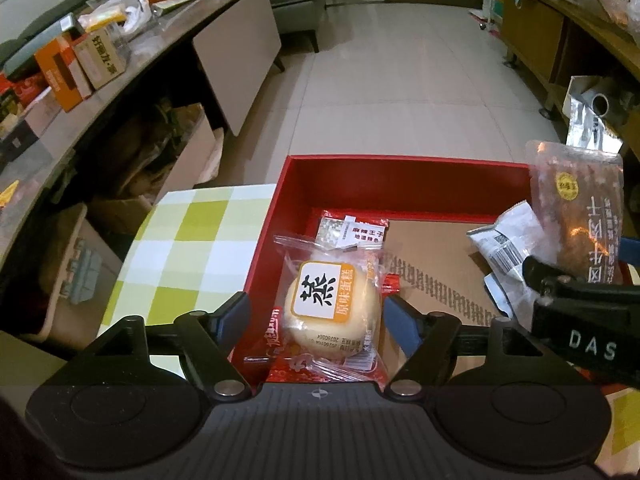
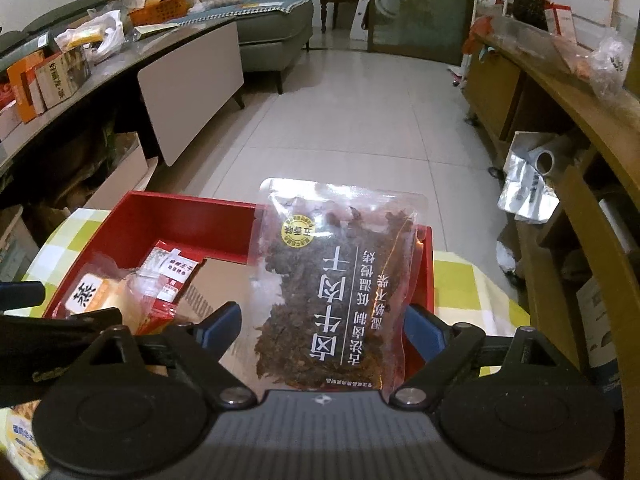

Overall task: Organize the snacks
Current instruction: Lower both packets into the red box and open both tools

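Table (image 1: pixel 180 248) with a green-check cloth carries a red box (image 1: pixel 400 172), open on top, sitting toward the far edge with bare floor beyond it. Cardboard liner (image 1: pixel 440 264) covers the box floor, mostly free in the middle.

Jerky bag (image 2: pixel 336 288), largest snack, stands tilted at the right end of the box, leaning on or over the right wall. Right gripper (image 2: pixel 322 332) straddles its lower part with jaws spread wide; the pads look clear of the plastic on both sides, so nothing seems to be holding it.

Wrapped cake (image 1: pixel 332 304) lies at the near left end on top of a red packet (image 1: pixel 352 228). Left gripper (image 1: pixel 316 318) brackets it, jaws moderately apart, gaps visible on each side, no grip. White crumpled packet (image 1: pixel 508 244) sits at the right, just beside the jerky bag.

Risks:
- Jerky bag is unsupported and top-heavy. Could flop outward over the right wall onto the table or floor, or inward onto the white packet.
- Pulling the right gripper back may snag the bag's edge and drag it out.
- Cake is stacked on a slick wrapper, may slide when the left gripper lifts away.
- The two grippers are close together, so a collision is possible.
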The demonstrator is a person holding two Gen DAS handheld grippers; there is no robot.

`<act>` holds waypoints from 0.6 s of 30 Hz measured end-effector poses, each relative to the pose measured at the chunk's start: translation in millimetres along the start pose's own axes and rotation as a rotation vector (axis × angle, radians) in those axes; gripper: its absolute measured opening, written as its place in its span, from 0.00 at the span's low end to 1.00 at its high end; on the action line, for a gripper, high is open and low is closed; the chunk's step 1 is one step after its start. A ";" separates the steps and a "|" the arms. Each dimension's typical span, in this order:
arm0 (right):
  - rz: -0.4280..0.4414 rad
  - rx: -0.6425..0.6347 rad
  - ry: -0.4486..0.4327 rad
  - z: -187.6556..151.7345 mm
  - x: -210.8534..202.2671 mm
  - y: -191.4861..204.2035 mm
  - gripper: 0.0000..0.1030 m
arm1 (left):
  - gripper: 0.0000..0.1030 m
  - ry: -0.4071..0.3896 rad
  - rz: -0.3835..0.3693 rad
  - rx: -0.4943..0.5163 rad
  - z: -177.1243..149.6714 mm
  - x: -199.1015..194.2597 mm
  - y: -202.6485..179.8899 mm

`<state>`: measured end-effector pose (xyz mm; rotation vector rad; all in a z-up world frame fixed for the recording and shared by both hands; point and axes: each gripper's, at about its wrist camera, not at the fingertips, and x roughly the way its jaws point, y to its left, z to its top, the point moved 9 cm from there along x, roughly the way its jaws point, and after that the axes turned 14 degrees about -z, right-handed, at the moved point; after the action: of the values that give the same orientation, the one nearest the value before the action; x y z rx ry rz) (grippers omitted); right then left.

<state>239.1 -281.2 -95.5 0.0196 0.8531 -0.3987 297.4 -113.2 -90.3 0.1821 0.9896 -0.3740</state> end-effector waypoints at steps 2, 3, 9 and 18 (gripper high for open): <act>0.007 0.004 0.005 -0.1 1.2 -0.5 0.95 | 0.79 -0.006 -0.005 -0.003 0.4 -2.7 0.7; 0.014 -0.002 0.014 -1.5 2.7 1.0 0.95 | 0.79 -0.007 -0.009 -0.003 0.5 -3.8 0.5; 0.025 -0.001 0.033 -3.7 8.0 3.6 0.95 | 0.79 -0.007 -0.009 -0.003 0.6 -5.4 1.1; 0.057 0.033 0.038 -1.8 8.0 0.2 0.97 | 0.79 0.002 -0.012 -0.018 -0.7 -3.4 5.0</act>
<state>242.5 -283.4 -102.6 0.0827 0.8818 -0.3595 297.2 -107.6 -87.9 0.1610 0.9964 -0.3755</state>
